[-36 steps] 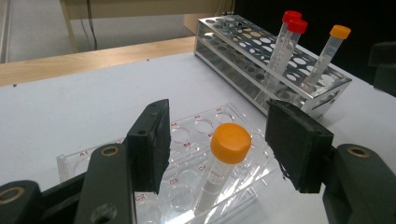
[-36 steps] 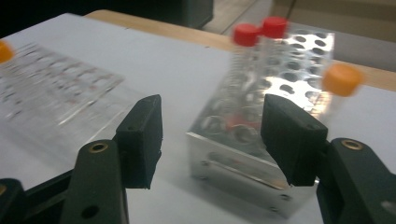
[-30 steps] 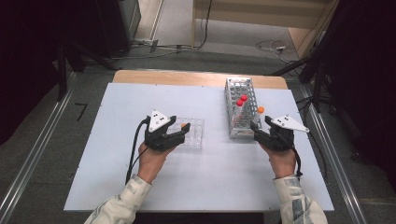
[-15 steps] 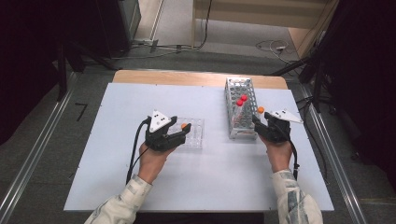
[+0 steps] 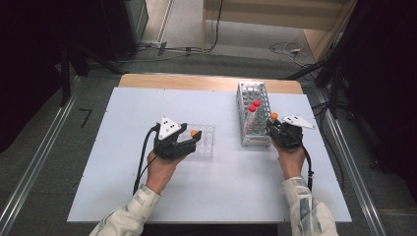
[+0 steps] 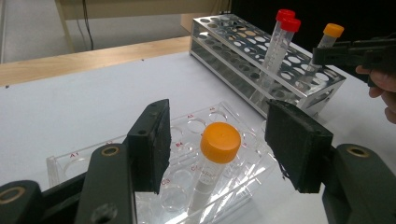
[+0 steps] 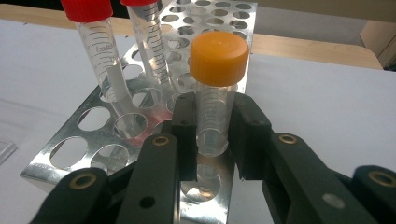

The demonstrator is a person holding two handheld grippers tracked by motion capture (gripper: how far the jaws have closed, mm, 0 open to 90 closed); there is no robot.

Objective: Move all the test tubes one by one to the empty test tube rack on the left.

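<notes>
An orange-capped tube (image 6: 219, 142) stands in a clear plastic well rack (image 6: 70, 161) on the white table. My left gripper (image 6: 224, 140) is open around this tube (image 5: 194, 132), with a gap on both sides between pad and tube. My right gripper (image 7: 212, 126) has just been closing and is now shut on a second orange-capped tube (image 7: 218, 51). That tube stands upright at the near right corner of the metal tube rack (image 7: 74, 149). In the high view my right gripper (image 5: 272, 123) sits at that corner of the metal rack (image 5: 251, 88).
Two red-capped tubes (image 7: 88, 28) lean in the metal rack just beyond the held tube, also seen as red-capped tubes (image 5: 254, 105) from above. The table's wooden far edge (image 5: 196, 81) lies behind both racks. Cables trail from each gripper toward the person.
My right gripper has moved a little toward the metal rack and lower, and its jaws have closed onto the orange-capped tube. The left gripper has stayed where it was.
</notes>
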